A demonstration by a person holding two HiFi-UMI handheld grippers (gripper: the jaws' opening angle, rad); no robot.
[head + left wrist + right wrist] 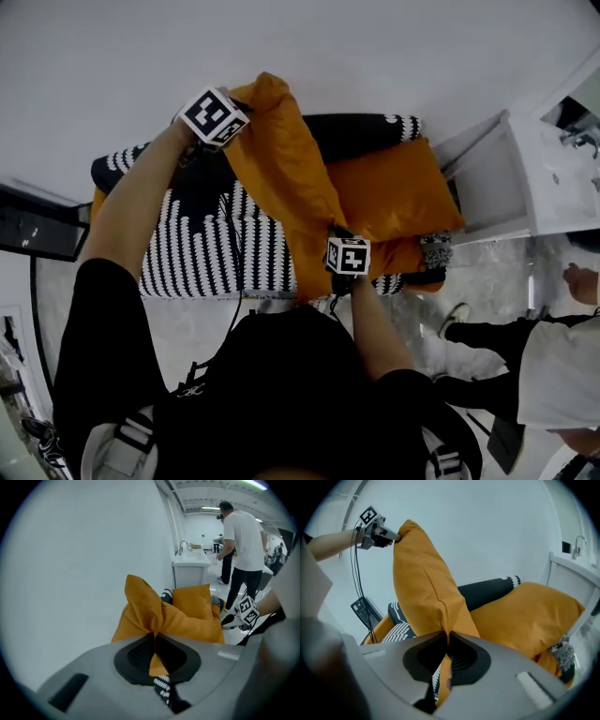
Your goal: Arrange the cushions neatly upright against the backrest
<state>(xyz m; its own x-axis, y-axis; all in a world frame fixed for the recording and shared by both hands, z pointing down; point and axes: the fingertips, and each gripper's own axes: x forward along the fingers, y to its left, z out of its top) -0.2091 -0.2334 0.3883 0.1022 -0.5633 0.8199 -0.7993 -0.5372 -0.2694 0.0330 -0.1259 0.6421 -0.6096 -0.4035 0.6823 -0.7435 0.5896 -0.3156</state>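
An orange cushion hangs stretched between both grippers above a small sofa with a black-and-white zigzag seat. My left gripper is shut on the cushion's top corner near the white wall. My right gripper is shut on its lower corner at the seat's front. In the left gripper view the orange fabric is pinched between the pads; in the right gripper view the cushion rises from the jaws toward the left gripper. A second orange cushion leans on the sofa's right side, also seen as a cushion under the dark backrest.
A white counter with a sink stands right of the sofa. A person in a white shirt stands at the right on the pale floor. A black frame sits at the left. The white wall runs behind the sofa.
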